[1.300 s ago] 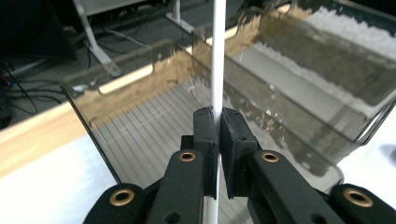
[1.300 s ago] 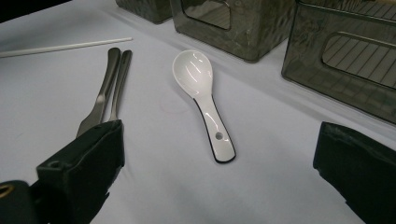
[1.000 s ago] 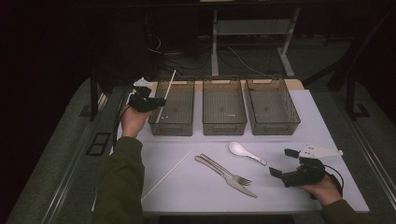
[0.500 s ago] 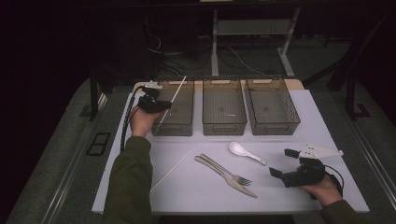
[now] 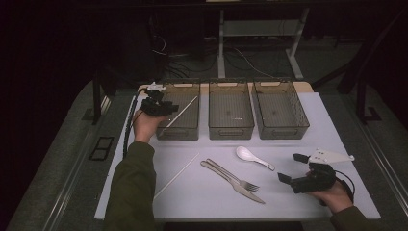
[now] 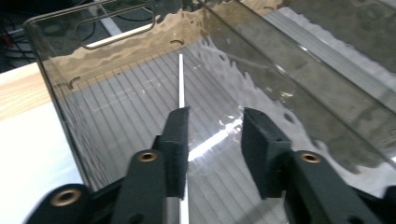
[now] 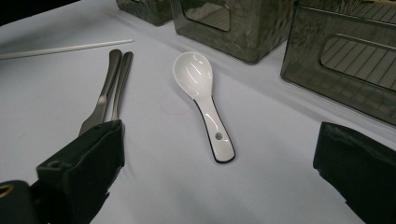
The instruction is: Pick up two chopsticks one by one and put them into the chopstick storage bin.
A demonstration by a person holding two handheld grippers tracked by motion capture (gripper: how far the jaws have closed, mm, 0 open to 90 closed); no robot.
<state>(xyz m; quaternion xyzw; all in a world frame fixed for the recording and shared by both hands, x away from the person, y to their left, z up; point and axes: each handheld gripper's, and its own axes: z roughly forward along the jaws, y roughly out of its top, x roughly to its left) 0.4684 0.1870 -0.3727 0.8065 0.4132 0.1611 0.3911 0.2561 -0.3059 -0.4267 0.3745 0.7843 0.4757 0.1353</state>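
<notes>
we see three smoky clear bins in a row at the far side of the white table (image 5: pixel 298 144). the left bin (image 5: pixel 179 111) holds one white chopstick (image 5: pixel 182 110), lying slantwise from its near left toward its far right; the middle bin (image 5: pixel 230 109) and the right bin (image 5: pixel 280 109) show bare ribbed floors.

our left gripper (image 5: pixel 161 107) hangs at the left bin's near left corner. its jaws have just been opening, and now stand apart. the left gripper view looks down into that bin: the chopstick (image 6: pixel 181 88) runs up the ribbed floor, passing by the inner face of the left pad, while the other pad stands clear of it, so nothing is clamped. whether the stick touches that left pad we cannot tell. this view also shows the bin's far wall with its handle slot and the pale wooden edge behind it, which the high view barely gives.

on the bare table, left to right, lie a second white chopstick (image 5: pixel 177 175), a knife (image 5: pixel 232 181) and fork (image 5: pixel 235 176) side by side, then a white spoon (image 5: pixel 253 157).

our right gripper (image 5: pixel 289 168) rests low at the table's near right, jaws wide apart with nothing between them. the right gripper view shows the spoon (image 7: pixel 203 100) bowl-up with a hole in its handle, the knife and fork handles touching, and the bins' near handle slots.
</notes>
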